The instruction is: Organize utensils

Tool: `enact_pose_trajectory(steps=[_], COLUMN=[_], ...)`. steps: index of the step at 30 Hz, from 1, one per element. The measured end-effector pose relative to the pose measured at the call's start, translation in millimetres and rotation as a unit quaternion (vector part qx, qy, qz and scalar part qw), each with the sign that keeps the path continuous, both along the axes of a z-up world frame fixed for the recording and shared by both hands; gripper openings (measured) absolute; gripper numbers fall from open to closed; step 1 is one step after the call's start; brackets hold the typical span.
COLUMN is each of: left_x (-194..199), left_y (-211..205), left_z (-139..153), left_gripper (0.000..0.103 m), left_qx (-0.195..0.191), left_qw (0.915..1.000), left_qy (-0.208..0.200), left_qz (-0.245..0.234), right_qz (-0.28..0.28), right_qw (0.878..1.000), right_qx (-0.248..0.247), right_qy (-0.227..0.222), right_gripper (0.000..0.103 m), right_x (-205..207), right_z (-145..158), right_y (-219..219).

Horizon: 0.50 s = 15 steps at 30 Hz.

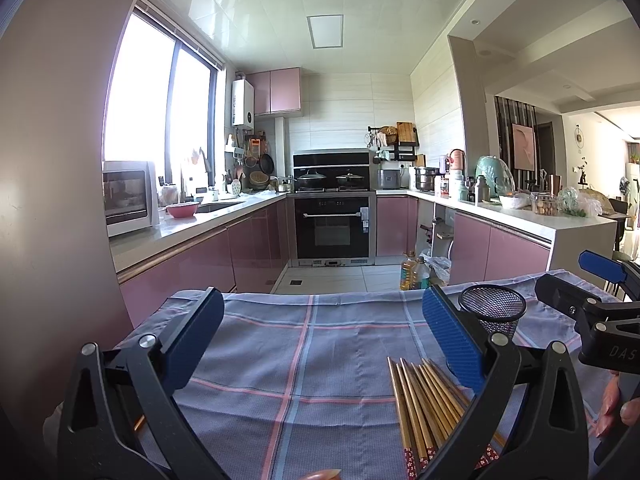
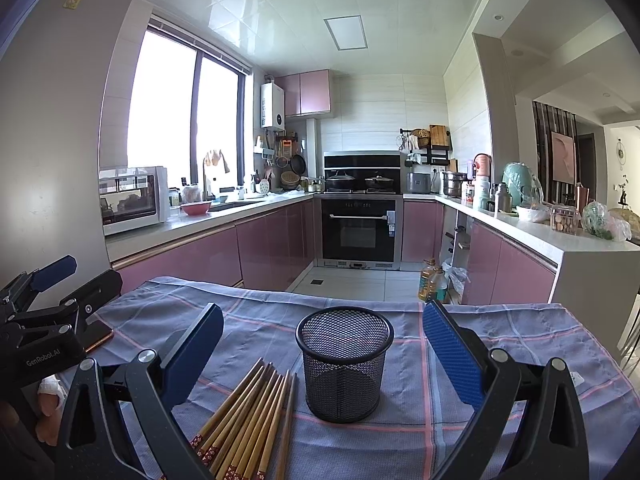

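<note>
A bundle of several wooden chopsticks (image 2: 244, 420) with red patterned ends lies flat on the blue checked cloth (image 2: 480, 412), just left of an upright black mesh cup (image 2: 344, 364). The cup holds nothing that I can see. My right gripper (image 2: 324, 344) is open, its blue pads either side of the cup and short of it. My left gripper (image 1: 324, 340) is open over bare cloth (image 1: 280, 360), with the chopsticks (image 1: 424, 404) near its right finger and the mesh cup (image 1: 493, 312) behind that finger. Each gripper shows at the edge of the other's view.
The cloth-covered table ends ahead, with kitchen floor beyond it. Oil bottles (image 2: 432, 282) stand on the floor by the right pink cabinets. A phone (image 2: 98, 334) lies on the table's left side under the left gripper. A hand (image 1: 616, 404) holds the right tool.
</note>
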<state>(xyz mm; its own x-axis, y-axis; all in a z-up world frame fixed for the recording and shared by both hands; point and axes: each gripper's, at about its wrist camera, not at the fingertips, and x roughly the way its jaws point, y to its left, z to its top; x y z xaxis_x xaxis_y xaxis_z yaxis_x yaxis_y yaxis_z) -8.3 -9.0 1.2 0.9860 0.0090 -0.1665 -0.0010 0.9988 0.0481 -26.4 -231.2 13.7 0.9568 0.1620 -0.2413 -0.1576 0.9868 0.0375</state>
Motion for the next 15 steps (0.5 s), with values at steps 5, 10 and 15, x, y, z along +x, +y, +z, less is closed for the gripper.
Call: enact_pose_trajectory(steps=[5, 10, 15], left_x=[-0.2, 0.0, -0.2], left_y=[-0.3, -0.8, -1.1], left_z=[-0.1, -0.7, -0.8], left_gripper=[0.098, 0.098, 0.098], left_qx=[0.0, 0.0, 0.001], left_qw=[1.0, 1.0, 1.0], left_qy=[0.0, 0.001, 0.001], left_qz=[-0.001, -0.002, -0.001], right_qz=[0.0, 0.0, 0.0], right_qw=[1.0, 1.0, 1.0], right_qx=[0.0, 0.001, 0.002], right_qy=[0.001, 0.0, 0.0], right_gripper=[0.097, 0.097, 0.097], right_x=[0.4, -0.2, -0.4], right_z=[-0.1, -0.1, -0.2], right_y=[0.0, -0.1, -0.4])
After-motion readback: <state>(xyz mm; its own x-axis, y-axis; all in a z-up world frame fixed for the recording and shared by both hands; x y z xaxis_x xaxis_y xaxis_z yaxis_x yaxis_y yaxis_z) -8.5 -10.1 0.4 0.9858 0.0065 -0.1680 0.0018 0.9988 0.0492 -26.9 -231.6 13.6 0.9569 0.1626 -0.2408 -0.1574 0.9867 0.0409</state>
